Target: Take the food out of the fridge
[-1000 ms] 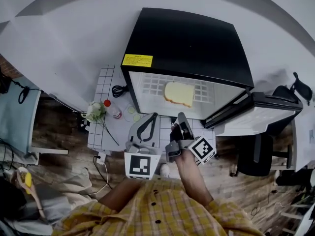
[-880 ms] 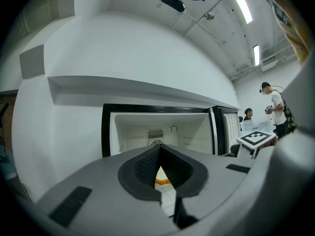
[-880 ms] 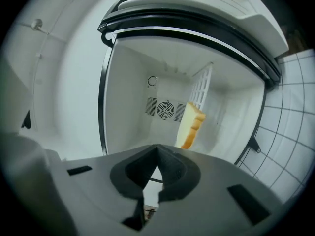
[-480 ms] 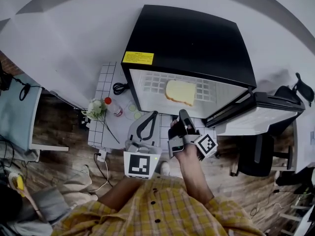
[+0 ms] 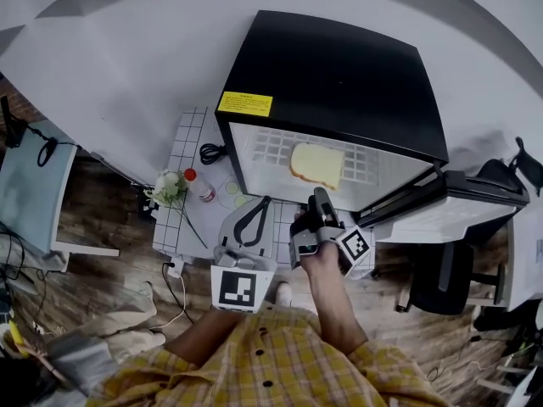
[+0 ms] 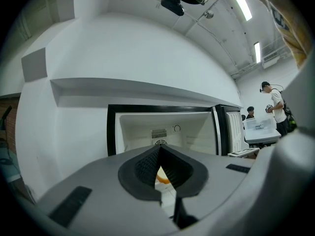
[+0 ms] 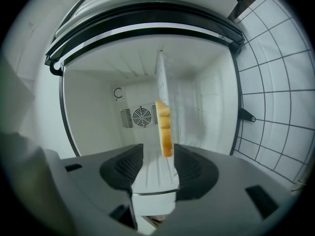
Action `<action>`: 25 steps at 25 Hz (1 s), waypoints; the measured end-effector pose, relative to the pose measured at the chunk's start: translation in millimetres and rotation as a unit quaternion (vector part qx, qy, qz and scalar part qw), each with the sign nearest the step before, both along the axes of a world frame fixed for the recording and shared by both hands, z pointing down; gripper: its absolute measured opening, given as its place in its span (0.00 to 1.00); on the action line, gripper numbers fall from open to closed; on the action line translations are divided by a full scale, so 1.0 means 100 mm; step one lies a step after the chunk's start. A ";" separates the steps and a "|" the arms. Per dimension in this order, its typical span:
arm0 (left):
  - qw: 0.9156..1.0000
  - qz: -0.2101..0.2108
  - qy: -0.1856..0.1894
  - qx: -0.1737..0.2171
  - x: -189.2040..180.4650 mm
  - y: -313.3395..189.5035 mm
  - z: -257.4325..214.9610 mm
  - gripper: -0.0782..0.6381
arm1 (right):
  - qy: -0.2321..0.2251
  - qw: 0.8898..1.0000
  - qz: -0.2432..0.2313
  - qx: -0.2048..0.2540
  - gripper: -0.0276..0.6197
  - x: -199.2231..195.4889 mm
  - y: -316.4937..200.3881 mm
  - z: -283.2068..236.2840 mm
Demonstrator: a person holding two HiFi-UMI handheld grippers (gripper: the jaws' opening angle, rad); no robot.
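A black mini fridge (image 5: 333,79) stands open in the head view. One slice of bread (image 5: 316,164) lies on its white wire shelf (image 5: 265,146). My right gripper (image 5: 321,200) is just in front of the opening, rolled on its side. Its jaws are opening with nothing between them. In the right gripper view the bread (image 7: 165,129) shows edge-on beyond the gripper (image 7: 157,167), against the shelf (image 7: 161,80). My left gripper (image 5: 263,202) hangs to the left of the right one. In its own view the left gripper (image 6: 160,167) has its pads together, facing the fridge (image 6: 162,127).
The fridge door (image 5: 437,200) swings out to the right. Left of the fridge, a white tiled surface (image 5: 188,147) holds a red-capped bottle (image 5: 197,186), a small bunch of flowers (image 5: 167,188) and a black cable (image 5: 209,153). An office chair (image 5: 445,271) stands at right. People (image 6: 275,106) stand far off.
My right gripper has rolled onto its side and moved closer to the fridge opening, and its jaws have parted. The left gripper has stayed where it was.
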State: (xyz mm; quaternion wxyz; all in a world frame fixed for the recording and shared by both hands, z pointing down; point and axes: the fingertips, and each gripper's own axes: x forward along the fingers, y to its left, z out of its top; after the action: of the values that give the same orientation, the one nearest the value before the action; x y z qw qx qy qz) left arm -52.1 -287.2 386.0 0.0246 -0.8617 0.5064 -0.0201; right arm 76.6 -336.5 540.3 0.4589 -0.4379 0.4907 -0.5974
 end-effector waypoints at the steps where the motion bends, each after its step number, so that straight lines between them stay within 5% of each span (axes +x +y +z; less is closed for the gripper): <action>1: 1.000 0.000 -0.001 0.000 0.00 0.00 0.00 0.12 | -0.002 1.000 0.003 -0.001 0.34 0.01 -0.02 0.02; 15: 1.000 -0.001 0.002 -0.007 -0.01 -0.09 0.05 0.12 | -0.003 0.999 0.014 0.028 0.43 0.06 -0.42 0.18; 25: 1.000 0.012 0.003 -0.020 0.07 -0.07 0.10 0.12 | -0.008 1.000 0.017 0.023 0.39 0.08 -0.58 0.29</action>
State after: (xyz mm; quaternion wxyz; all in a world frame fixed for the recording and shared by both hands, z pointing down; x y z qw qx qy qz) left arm -45.6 -294.6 396.3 0.0061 -0.8680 0.4957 -0.0273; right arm 85.0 -394.4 569.3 0.4825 -0.4308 0.4931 -0.5817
